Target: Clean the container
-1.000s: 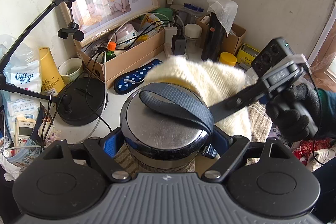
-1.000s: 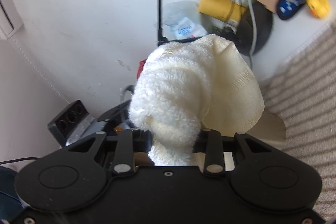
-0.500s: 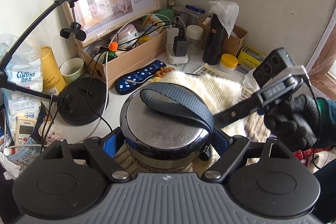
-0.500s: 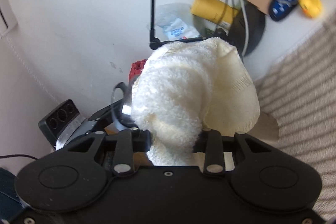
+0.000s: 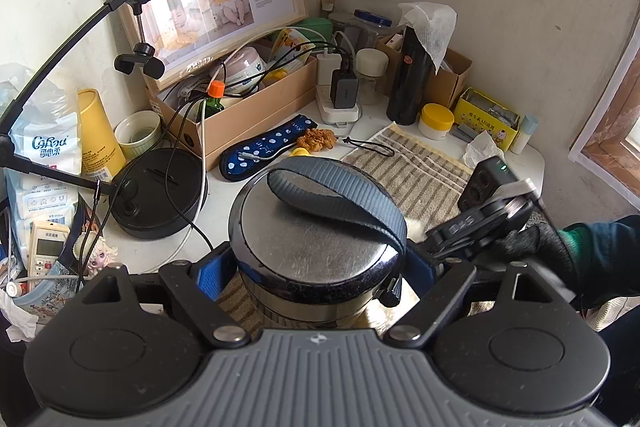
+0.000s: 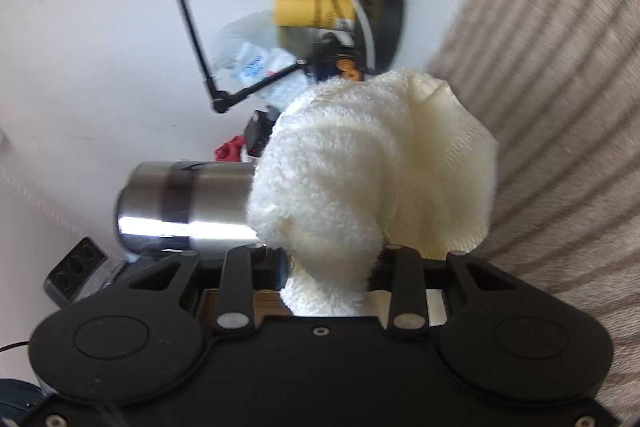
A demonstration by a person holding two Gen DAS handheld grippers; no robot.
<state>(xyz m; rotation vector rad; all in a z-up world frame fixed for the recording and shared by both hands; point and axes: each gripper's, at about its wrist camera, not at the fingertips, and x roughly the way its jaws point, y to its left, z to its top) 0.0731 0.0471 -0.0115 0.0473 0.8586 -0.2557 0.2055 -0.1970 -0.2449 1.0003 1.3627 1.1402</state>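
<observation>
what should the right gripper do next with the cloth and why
Probably press the cloth against the flask's steel side and wipe along it. The right gripper is shut on the cloth beside the flask, and the left gripper clamps the flask.

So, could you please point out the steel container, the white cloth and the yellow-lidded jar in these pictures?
Steel container [image 5: 308, 247]: left wrist view, on its flat metal lid.
White cloth [image 6: 372, 167]: right wrist view, on the fluffy bunched middle.
Yellow-lidded jar [image 5: 437, 115]: left wrist view, on its yellow lid.
</observation>
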